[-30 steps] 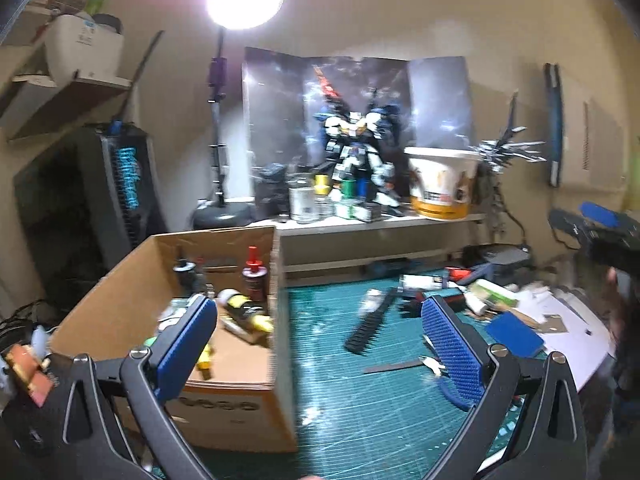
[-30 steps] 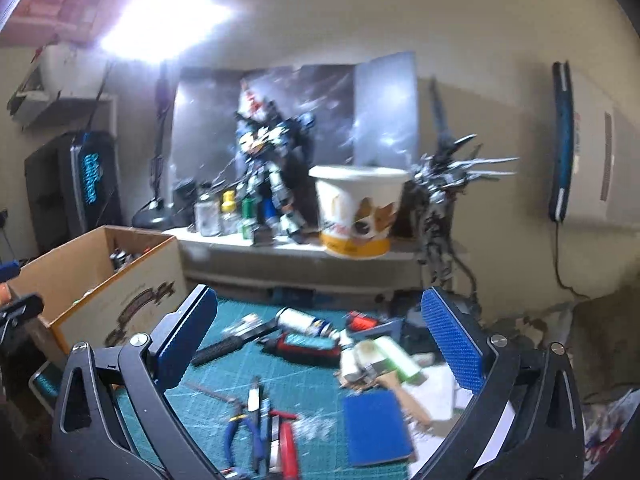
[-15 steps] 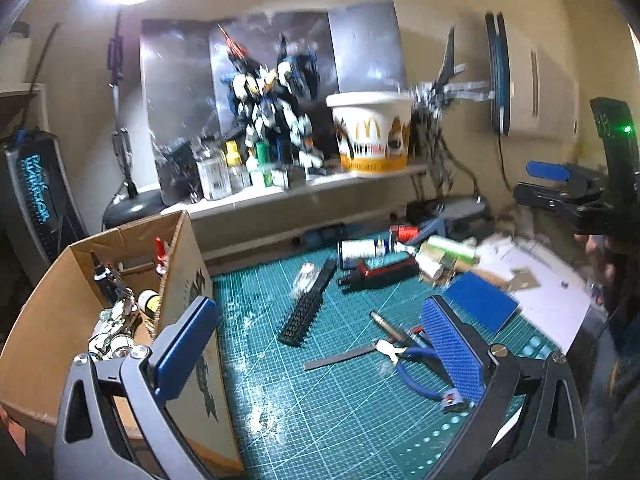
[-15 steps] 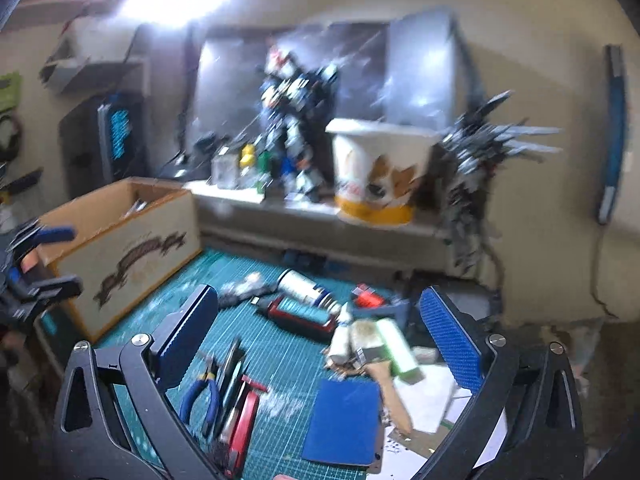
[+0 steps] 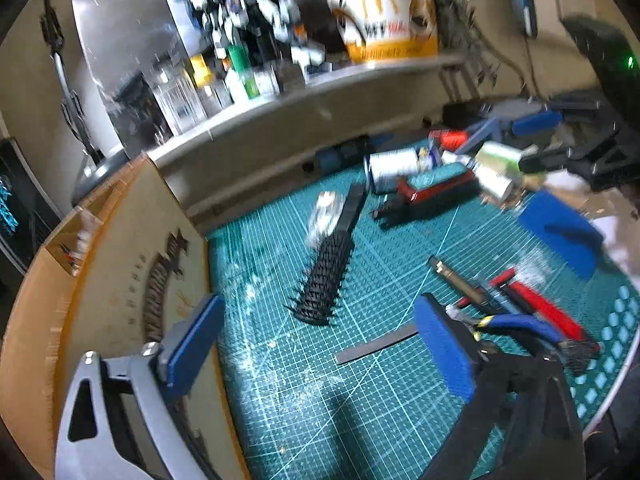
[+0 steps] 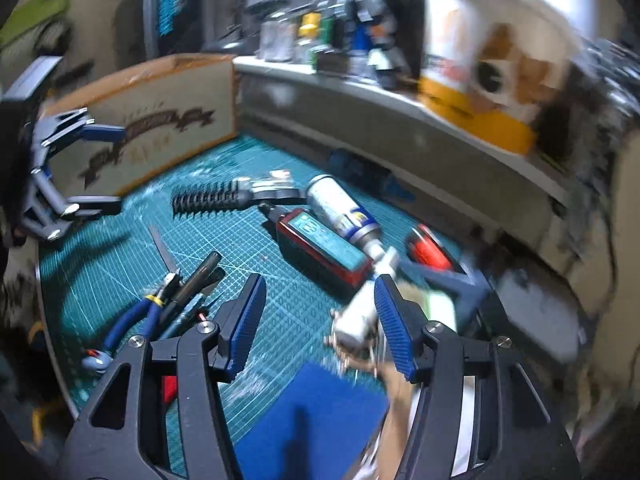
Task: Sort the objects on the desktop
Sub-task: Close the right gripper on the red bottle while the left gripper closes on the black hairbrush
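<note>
We see the green gridded cutting mat (image 5: 400, 248) spread beneath both tools, with the tan cardboard box with dark lettering (image 5: 132, 280) standing on its left edge. The black bristled brush (image 5: 328, 276) lies on the mat ahead of our left gripper (image 5: 320, 344), between the lines of its parted, empty jaws but well short of them. Our right gripper (image 6: 320, 320) is likewise spread and empty; the small silver metal bottle (image 6: 358, 316) lies just inside its right pad.
</note>
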Demonstrator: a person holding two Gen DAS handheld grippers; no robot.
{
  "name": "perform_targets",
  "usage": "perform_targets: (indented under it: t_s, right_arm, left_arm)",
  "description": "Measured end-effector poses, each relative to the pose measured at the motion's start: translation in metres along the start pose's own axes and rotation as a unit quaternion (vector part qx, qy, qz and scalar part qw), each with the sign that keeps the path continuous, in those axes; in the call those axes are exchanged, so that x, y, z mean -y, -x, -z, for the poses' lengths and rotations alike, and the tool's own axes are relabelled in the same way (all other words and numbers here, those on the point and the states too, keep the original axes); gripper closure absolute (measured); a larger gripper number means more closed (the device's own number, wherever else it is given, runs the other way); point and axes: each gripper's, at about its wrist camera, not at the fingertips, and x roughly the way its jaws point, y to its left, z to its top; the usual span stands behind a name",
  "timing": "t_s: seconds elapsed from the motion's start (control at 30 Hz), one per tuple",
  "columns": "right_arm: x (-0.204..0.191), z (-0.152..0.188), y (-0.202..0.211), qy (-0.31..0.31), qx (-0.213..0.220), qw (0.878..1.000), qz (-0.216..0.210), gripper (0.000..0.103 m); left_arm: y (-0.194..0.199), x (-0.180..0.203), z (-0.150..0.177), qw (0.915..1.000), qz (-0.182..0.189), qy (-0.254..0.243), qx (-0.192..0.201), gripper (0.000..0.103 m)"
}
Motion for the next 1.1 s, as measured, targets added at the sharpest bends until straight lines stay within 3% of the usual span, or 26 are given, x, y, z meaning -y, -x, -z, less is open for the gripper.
perform_targets:
  t_s: [0.17,0.33,0.43,0.53,0.97,1.1]
  right_arm:
    - [0.003,-0.014,-0.042,0.070,-0.025,0.996,-0.045,0.049]
    - [0.007,-0.018,-0.078,0.123,-0.059,0.990,-0.043,0.049]
    - [0.014,-0.016,-0.091,0.126,-0.070,0.988,-0.046,0.049]
    - [0.021,-0.013,-0.099,0.124,-0.075,0.988,-0.049,0.048]
    - [0.025,-0.008,-0.109,0.089,-0.079,0.988,-0.095,0.047]
    - [0.029,-0.008,-0.110,0.074,-0.079,0.989,-0.097,0.047]
  left_arm:
    - [-0.030,0.000,0.000,0.9993,-0.012,0.000,-0.036,0.009]
    - [-0.052,-0.009,-0.004,0.9981,-0.018,0.007,-0.058,0.009]
    - [-0.063,-0.012,-0.005,0.9976,-0.015,0.010,-0.067,0.010]
    - [-0.074,-0.013,-0.005,0.9967,-0.009,0.016,-0.080,0.021]
    - [-0.091,-0.023,-0.008,0.9914,0.064,0.083,-0.079,0.022]
    - [-0.090,-0.018,-0.009,0.9898,0.086,0.083,-0.077,0.039]
